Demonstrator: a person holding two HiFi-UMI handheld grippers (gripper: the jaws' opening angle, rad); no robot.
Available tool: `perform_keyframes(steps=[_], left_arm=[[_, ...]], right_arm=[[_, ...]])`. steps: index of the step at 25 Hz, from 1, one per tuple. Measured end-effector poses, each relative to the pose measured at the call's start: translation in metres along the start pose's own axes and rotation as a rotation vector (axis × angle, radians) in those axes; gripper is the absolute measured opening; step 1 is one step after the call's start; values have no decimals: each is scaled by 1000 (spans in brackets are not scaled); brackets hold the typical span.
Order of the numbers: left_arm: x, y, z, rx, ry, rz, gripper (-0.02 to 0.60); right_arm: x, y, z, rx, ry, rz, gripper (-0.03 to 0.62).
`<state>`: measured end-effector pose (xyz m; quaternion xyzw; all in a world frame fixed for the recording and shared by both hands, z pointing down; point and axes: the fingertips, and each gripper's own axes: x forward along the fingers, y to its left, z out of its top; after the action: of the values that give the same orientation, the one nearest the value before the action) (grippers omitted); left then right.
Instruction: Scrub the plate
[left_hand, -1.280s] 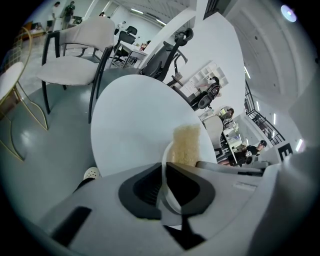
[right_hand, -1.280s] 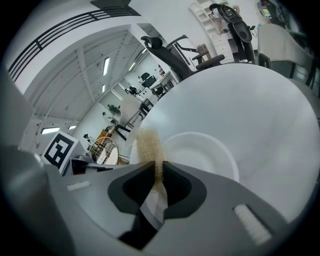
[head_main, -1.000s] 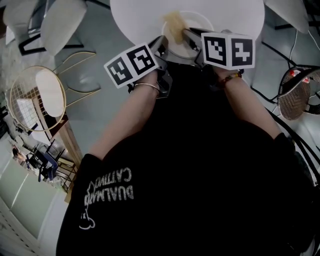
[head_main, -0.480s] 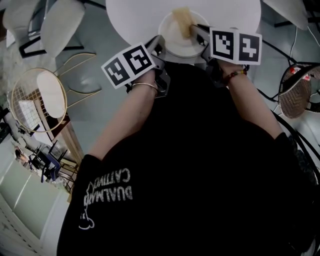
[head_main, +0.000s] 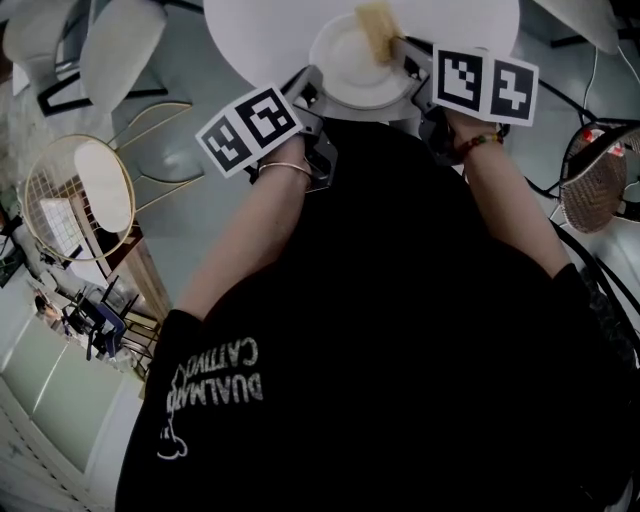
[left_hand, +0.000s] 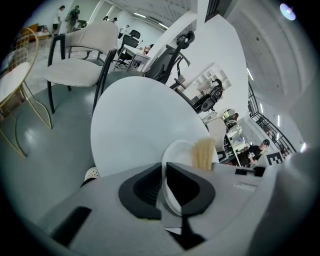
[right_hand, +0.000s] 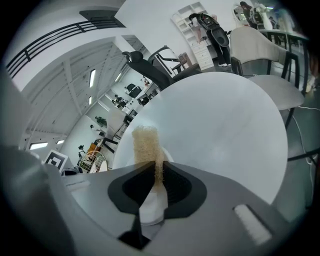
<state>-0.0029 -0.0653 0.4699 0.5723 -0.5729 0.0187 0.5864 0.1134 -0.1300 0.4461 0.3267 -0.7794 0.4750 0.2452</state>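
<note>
Since the earlier frames, the right gripper (head_main: 408, 58) has carried its tan, coarse-fibred scrubbing sponge (head_main: 377, 28) rightwards across the plate, while the left gripper (head_main: 316, 86) has kept its place. In the right gripper view, the jaws are nearly closed and pinch the sponge's lower end. In the left gripper view, the jaws stand narrowly apart, clamped on the near-left rim of the round white plate (head_main: 350, 68), which sits edge-on between the pads. The plate lies between the two grippers, over the near edge of the round white table (head_main: 265, 30). The sponge's free end lies against the plate's far right part.
</note>
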Motion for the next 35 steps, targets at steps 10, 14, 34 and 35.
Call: perform_keyframes(steps=[10,14,34,35], left_arm=[[-2,-1,-1,12,3,2,29],[-1,0,-1,12,0,11,29],[-5,-5,-5,14,-15,19,27],[-6,-5,-5,27,-11,18,28]], right_arm=[[-21,-23,12,73,-71,-7,57],[-29,-30,21,125,-117,5,57],[16,68,-46,-62,90,158,46],[16,67,-46,-75,94,145,48]])
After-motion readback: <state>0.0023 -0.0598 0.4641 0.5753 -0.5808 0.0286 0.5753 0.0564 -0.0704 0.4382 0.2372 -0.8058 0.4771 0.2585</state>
